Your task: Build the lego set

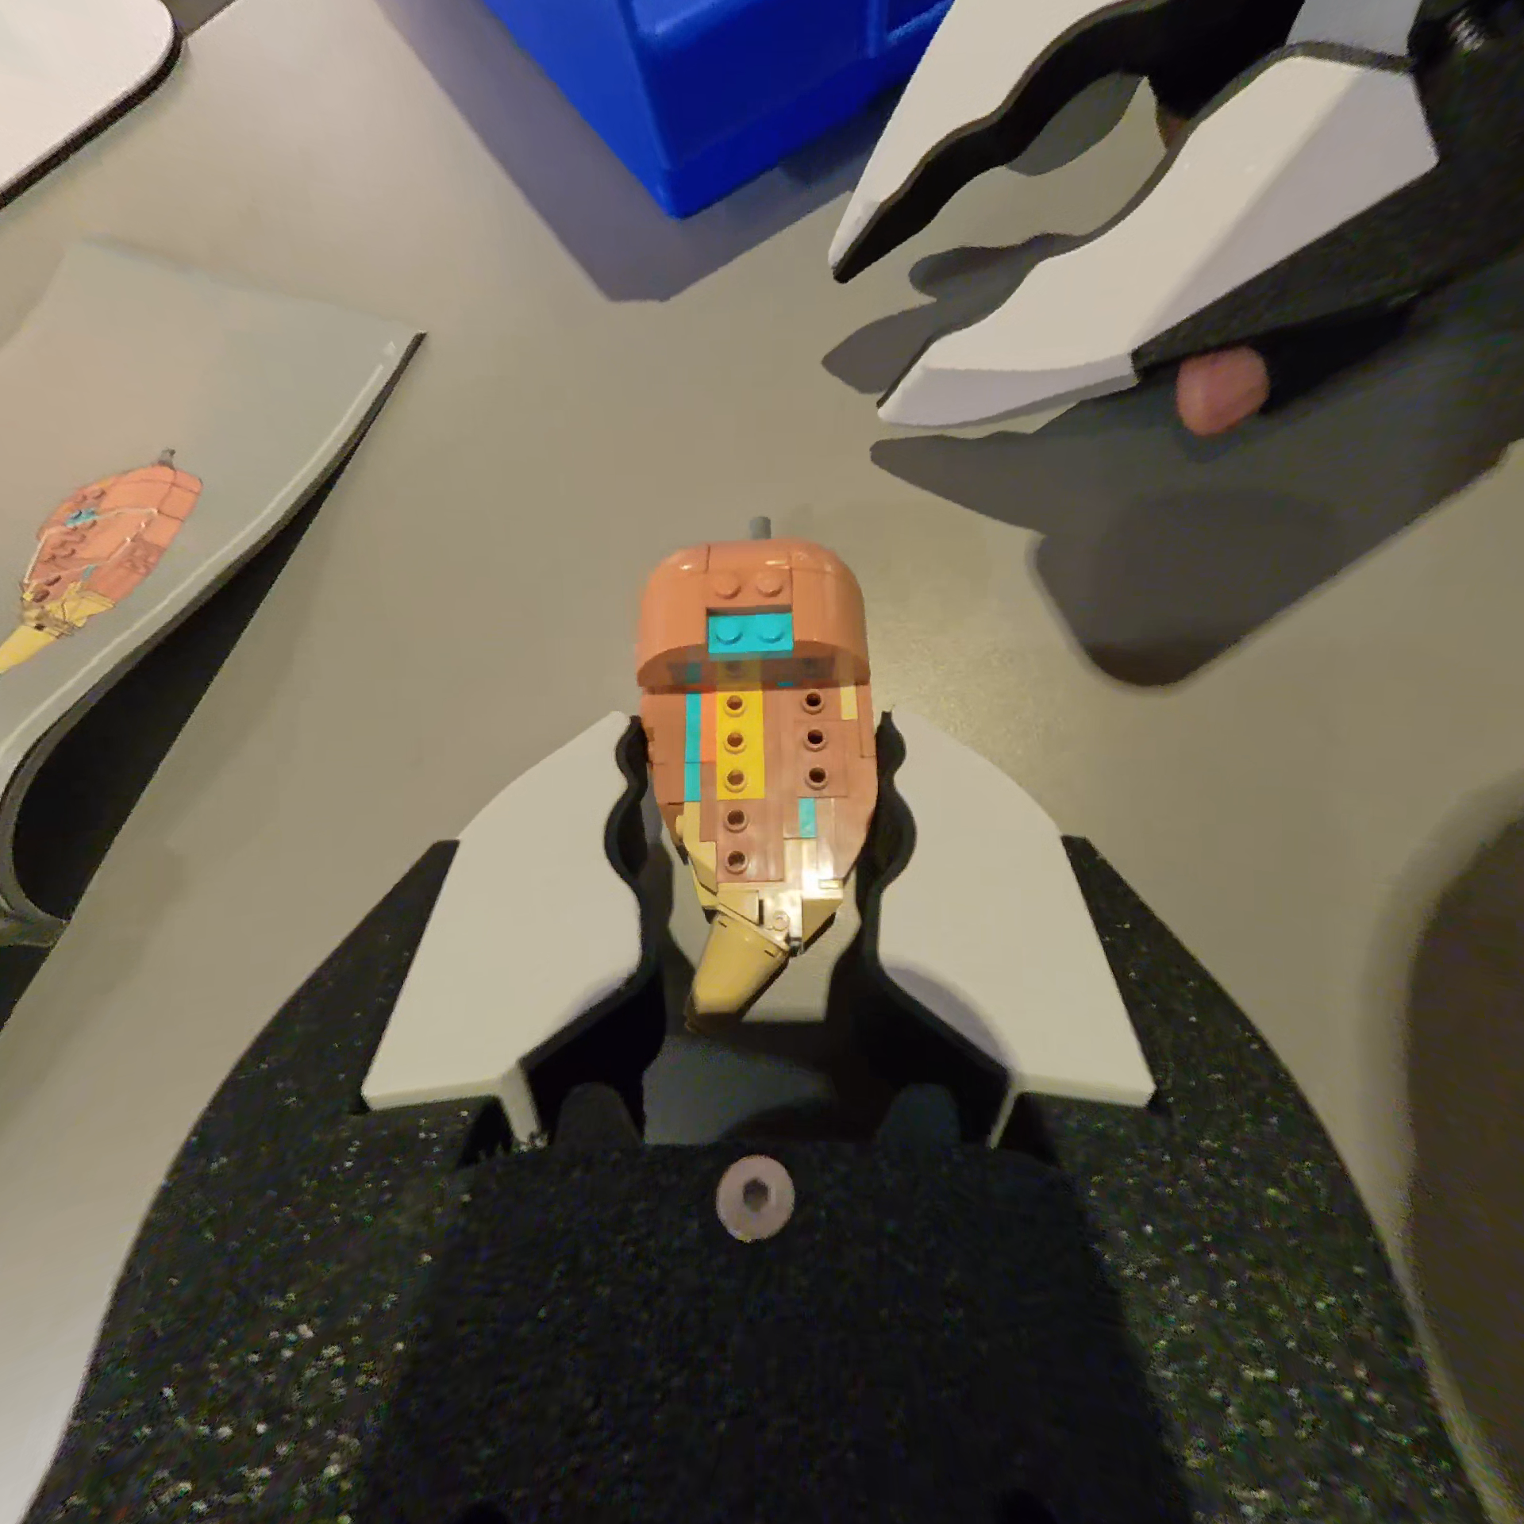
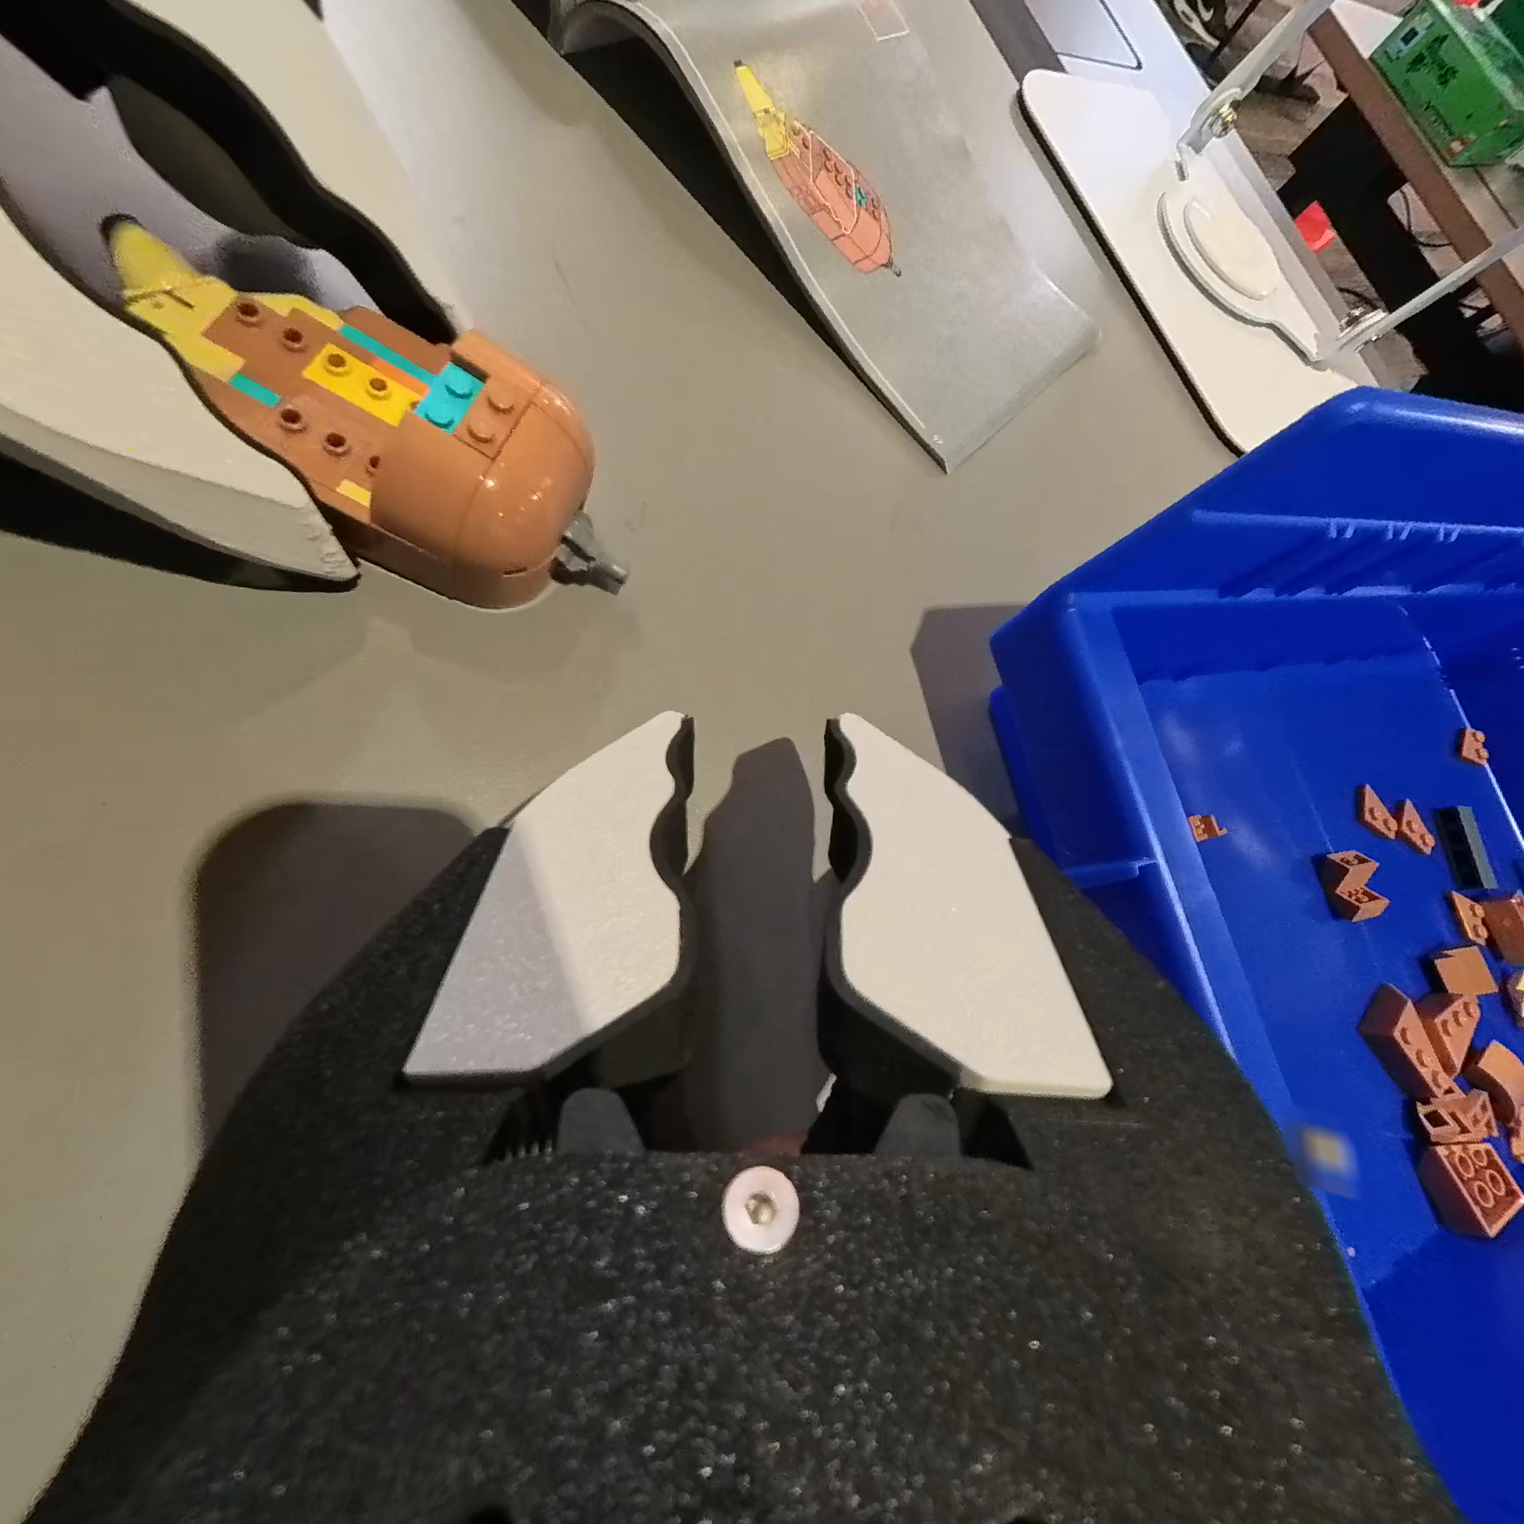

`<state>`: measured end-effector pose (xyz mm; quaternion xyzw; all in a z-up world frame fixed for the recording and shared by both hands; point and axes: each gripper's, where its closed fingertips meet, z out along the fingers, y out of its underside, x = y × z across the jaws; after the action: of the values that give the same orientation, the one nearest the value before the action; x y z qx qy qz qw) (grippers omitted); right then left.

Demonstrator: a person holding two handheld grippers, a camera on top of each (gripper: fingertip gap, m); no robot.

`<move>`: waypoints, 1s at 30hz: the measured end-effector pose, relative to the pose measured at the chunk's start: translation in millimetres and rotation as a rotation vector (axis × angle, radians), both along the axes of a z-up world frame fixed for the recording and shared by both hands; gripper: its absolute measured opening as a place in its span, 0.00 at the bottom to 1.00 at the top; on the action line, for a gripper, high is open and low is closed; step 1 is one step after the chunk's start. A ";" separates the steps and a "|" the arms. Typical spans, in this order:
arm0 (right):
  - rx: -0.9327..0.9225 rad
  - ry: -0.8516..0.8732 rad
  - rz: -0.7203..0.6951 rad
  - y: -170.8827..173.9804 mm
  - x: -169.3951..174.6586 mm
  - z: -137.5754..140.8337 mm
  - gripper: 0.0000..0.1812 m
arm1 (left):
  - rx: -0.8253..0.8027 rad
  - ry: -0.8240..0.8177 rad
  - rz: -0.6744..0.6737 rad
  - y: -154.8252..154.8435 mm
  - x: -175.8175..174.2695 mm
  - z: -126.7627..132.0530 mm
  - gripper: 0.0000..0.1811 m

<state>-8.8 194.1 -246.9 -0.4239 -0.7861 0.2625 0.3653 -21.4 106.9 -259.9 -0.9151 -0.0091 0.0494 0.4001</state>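
Lego model: not the largest thing here but the one that matters; order below runs from biggest to smallest.
Bench (image 2: 165,701): grey surface carrying everything; bare patch between the two claws is the working space.
Blue bin (image 2: 1154,742): right of the right claw, its near corner close beside that claw's right finger; holds the loose stock.
Instruction booklet (image 2: 948,289): lies open at the far side, page curled, showing a drawing of the brown hull; worth checking before choosing a piece.
Left claw (image 1: 754,792): pinching the model across its narrow tail half, one pad on each flank. In my view this grip should stay firm and low, studs facing up, so a pressed brick meets resistance.
Right claw (image 2: 759,783): spread a little, nothing between the fingers, hovering over the bench just left of the bin.
Model (image 1: 754,726): brown rounded nose pointing away from the left claw, tan tail toward it, yellow and teal plates exposed along the middle, small grey peg at the nose tip; nose looks to rest on or just above the bench.
Loose bricks (image 2: 1435,1031): mostly brown slopes and wedges piled at the bin's right side, some touching.
Likely step: fetching the next brown piece.
Advice: pick a brick lying apart from the pile, grip it by its side walls, keep its studs up, and carry it level to the open studs.
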 end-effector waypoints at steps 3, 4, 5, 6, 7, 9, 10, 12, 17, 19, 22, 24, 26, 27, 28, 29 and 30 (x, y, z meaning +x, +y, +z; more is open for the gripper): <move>0.016 0.017 0.022 -1.9 -0.4 1.4 0.18 | 0.004 -0.003 -0.028 0.6 -0.1 0.1 0.30; 0.026 0.027 0.035 -2.9 -0.8 2.4 0.18 | 0.008 -0.002 -0.042 1.1 0.3 0.7 0.30; 0.041 0.043 0.052 -4.2 -1.1 3.5 0.19 | 0.012 -0.004 -0.047 1.4 -0.1 1.2 0.30; 0.060 0.062 0.073 -5.9 -1.6 4.9 0.20 | 0.016 -0.012 -0.050 1.5 -0.6 1.8 0.30; 0.084 0.087 0.098 -7.9 -1.9 6.6 0.20 | 0.023 -0.020 -0.056 1.9 -0.9 2.7 0.30; 0.136 0.145 0.152 -12.2 -2.5 10.3 0.21 | 0.040 -0.037 -0.063 2.5 -2.8 5.3 0.30; 0.159 0.174 0.176 -14.2 -2.6 12.1 0.21 | 0.049 -0.044 -0.068 2.7 -3.7 6.7 0.30; 0.185 0.224 0.222 -18.3 -2.3 15.4 0.23 | 0.062 -0.051 -0.077 2.8 -5.9 9.3 0.30; 0.187 0.313 0.288 -24.7 -2.3 23.9 0.29 | 0.085 -0.043 -0.086 3.0 -13.2 18.4 0.30; 0.188 0.366 0.323 -29.5 -2.3 29.1 0.30 | 0.100 -0.040 -0.094 4.0 -14.9 24.0 0.30; 0.228 0.434 0.367 -36.6 -4.9 35.2 0.34 | 0.124 -0.043 -0.112 6.1 -16.1 32.7 0.30; 0.279 0.474 0.391 -41.8 -7.8 39.6 0.37 | 0.138 -0.047 -0.124 7.1 -17.0 38.7 0.30; 0.318 0.509 0.408 -47.6 -11.4 45.2 0.39 | 0.156 -0.050 -0.134 7.4 -18.1 45.1 0.30; 0.336 0.528 0.412 -50.4 -13.3 48.6 0.40 | 0.165 -0.052 -0.136 7.1 -18.9 48.1 0.30; 0.355 0.544 0.416 -52.9 -15.1 51.5 0.41 | 0.176 -0.054 -0.139 6.6 -19.8 51.1 0.30; 0.374 0.557 0.421 -55.5 -16.9 53.9 0.42 | 0.185 -0.055 -0.141 5.9 -20.7 53.9 0.30; 0.396 0.569 0.425 -57.7 -19.0 55.9 0.42 | 0.195 -0.055 -0.141 4.9 -21.9 56.5 0.30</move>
<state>-27.8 136.4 -190.9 -0.0837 -0.7591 0.2824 0.5805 -43.4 111.8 -203.4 -0.8711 0.0394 -0.0052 0.4894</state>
